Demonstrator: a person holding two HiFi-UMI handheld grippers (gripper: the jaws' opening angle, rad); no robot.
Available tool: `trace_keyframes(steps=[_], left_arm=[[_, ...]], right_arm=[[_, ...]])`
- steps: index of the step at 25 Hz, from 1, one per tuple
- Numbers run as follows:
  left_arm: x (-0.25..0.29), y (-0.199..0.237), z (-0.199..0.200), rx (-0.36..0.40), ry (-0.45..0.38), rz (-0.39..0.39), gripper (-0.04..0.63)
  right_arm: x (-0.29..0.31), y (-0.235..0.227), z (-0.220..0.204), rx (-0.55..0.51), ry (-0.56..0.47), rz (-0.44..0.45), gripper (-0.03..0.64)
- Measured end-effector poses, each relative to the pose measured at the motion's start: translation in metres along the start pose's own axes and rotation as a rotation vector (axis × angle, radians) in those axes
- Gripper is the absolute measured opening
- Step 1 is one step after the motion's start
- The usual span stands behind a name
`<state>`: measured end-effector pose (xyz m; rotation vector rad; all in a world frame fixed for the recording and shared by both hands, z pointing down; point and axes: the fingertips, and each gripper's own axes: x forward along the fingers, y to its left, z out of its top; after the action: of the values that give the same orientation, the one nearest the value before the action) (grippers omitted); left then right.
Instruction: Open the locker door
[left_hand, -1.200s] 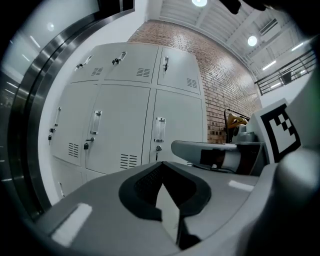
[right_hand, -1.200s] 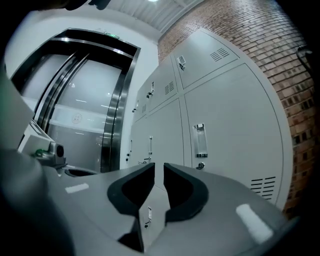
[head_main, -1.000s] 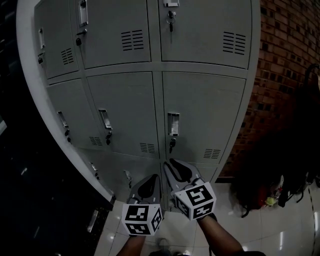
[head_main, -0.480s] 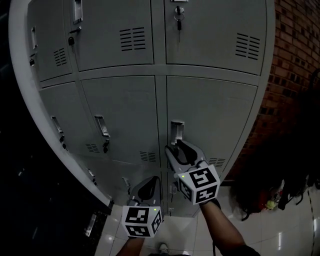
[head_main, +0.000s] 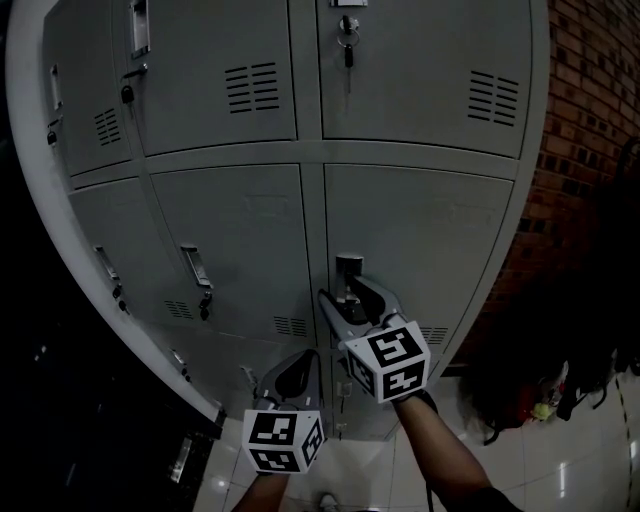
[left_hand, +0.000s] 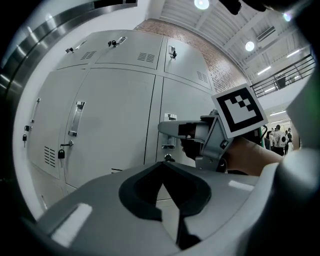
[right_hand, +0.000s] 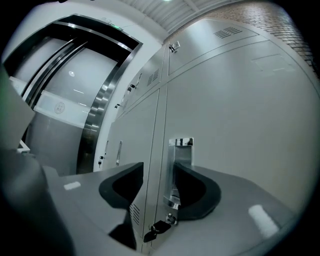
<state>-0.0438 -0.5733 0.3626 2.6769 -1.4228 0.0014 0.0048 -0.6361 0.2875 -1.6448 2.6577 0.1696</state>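
**Head view.** A bank of grey sheet-metal lockers (head_main: 250, 210) fills the frame, with a red brick wall (head_main: 590, 120) at 3 o'clock. Every door visible is closed, so what the compartments hold cannot be seen. The task's grey vented locker door (head_main: 430, 240) lies in the middle row, right column. Its chrome recessed handle (head_main: 347, 270) sits on the door's left edge. The right claw (head_main: 348, 295) reaches up from 6 o'clock, its tips on either side of the handle's lower end. The left claw (head_main: 296, 362) hangs at 7 o'clock of it, near the lower doors and apart from them.

**Left gripper view.** The left claw (left_hand: 163, 184) has its pads closed together with nothing between them. The right claw (left_hand: 172, 129) appears at 1 o'clock, against the door.

**Right gripper view.** The right claw (right_hand: 159, 187) stands wide and is opening. The handle (right_hand: 181, 150) and the door's edge lie between its pads. A dark-fobbed key (right_hand: 156, 229) hangs in the lock at 6 o'clock of the handle.
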Motion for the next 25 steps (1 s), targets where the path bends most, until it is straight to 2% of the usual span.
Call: trace_keyframes(steps=[5, 7, 10, 14, 25], left_arm=[[-0.001, 0.005, 0.002, 0.001, -0.004, 0.012, 0.006], [-0.003, 0.007, 0.001, 0.002, -0.002, 0.018, 0.006], [-0.007, 0.008, 0.001, 0.001, -0.001, 0.024, 0.006], [-0.011, 0.008, 0.003, 0.004, -0.005, 0.027, 0.006], [-0.037, -0.014, 0.007, 0.015, -0.02, 0.024, 0.006]], right_arm=[[0.004, -0.002, 0.0, 0.034, -0.011, -0.002, 0.166], [0.003, -0.009, 0.0, 0.041, -0.016, -0.036, 0.143], [0.002, -0.018, 0.0, 0.066, -0.014, -0.08, 0.064], [-0.003, -0.018, 0.001, 0.073, -0.01, -0.088, 0.025], [-0.045, 0.015, 0.005, 0.042, -0.014, -0.026, 0.026]])
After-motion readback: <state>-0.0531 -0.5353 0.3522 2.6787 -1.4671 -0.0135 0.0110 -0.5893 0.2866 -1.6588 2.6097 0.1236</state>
